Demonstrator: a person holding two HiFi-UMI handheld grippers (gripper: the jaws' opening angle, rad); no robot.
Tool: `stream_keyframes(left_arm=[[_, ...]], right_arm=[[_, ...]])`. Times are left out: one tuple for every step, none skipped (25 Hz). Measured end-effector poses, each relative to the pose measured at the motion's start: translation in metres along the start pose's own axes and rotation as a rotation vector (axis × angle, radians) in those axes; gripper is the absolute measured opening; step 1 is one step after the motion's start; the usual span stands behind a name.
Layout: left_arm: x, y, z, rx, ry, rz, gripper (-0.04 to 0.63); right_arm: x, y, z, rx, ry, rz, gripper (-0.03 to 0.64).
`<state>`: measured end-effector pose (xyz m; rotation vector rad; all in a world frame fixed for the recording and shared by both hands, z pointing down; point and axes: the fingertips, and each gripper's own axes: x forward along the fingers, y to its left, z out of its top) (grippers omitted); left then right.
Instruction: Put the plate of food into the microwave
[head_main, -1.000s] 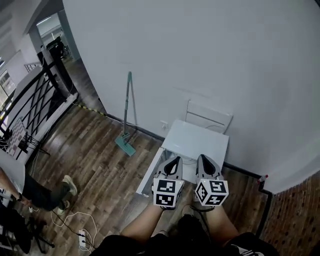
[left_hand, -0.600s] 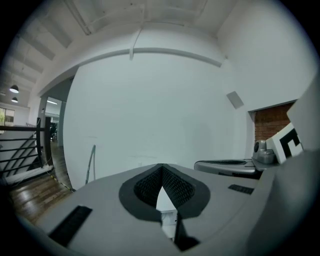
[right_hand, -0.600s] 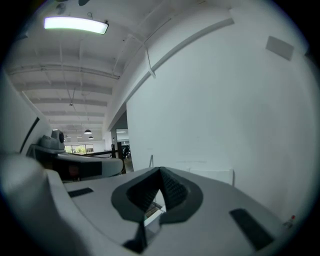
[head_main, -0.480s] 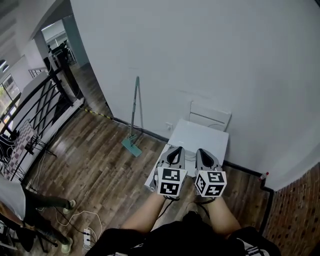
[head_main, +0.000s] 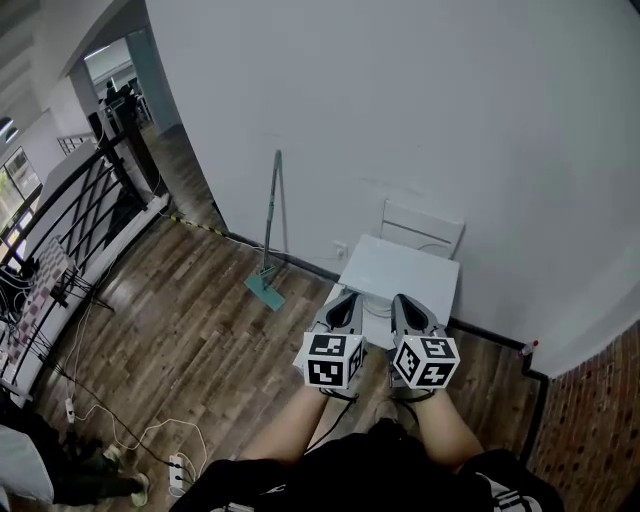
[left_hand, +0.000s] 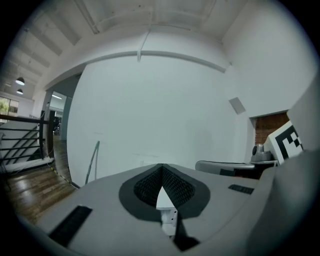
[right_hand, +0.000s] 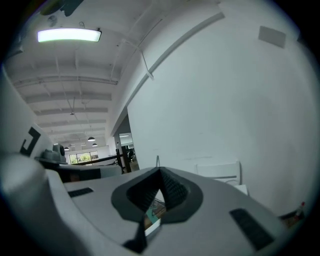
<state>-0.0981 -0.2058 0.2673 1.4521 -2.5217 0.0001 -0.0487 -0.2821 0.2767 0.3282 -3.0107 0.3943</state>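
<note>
No plate of food and no microwave shows in any view. In the head view my left gripper (head_main: 345, 300) and right gripper (head_main: 402, 302) are held side by side in front of the body, over the near edge of a low white table (head_main: 405, 268). Both point toward the white wall. The left gripper (left_hand: 161, 168) has its jaws meeting at the tips with nothing between them. The right gripper (right_hand: 160, 173) looks the same, shut and empty. Each gripper's marker cube faces the head camera.
A white chair back (head_main: 424, 228) leans on the wall behind the table. A green mop (head_main: 269, 245) stands against the wall at left. A black railing (head_main: 72, 215) runs along the far left. A cable and power strip (head_main: 172, 463) lie on the wood floor, with a person's foot (head_main: 128, 490) nearby.
The head view has shifted a little, so mop and table sit slightly further right. The person at the lower left has moved mostly out of frame. Both grippers stay shut, side by side.
</note>
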Motion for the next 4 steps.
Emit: stream_keyframes(left_arm=[[-0.001,0.005,-0.002,-0.013,0.001,0.008,-0.002],[-0.002,0.010,-0.005,-0.021,0.003,0.016,-0.002],[-0.002,0.015,-0.007,-0.027,0.005,0.025,-0.002],[-0.002,0.020,-0.009,-0.032,0.006,0.033,-0.002]], right_arm=[[0.000,0.001,-0.001,-0.001,-0.004,0.004,0.012],[0.000,0.001,-0.001,-0.005,-0.007,0.006,0.012],[0.000,0.001,-0.003,-0.009,-0.010,0.008,0.012],[0.000,0.000,-0.004,-0.013,-0.012,0.008,0.012]])
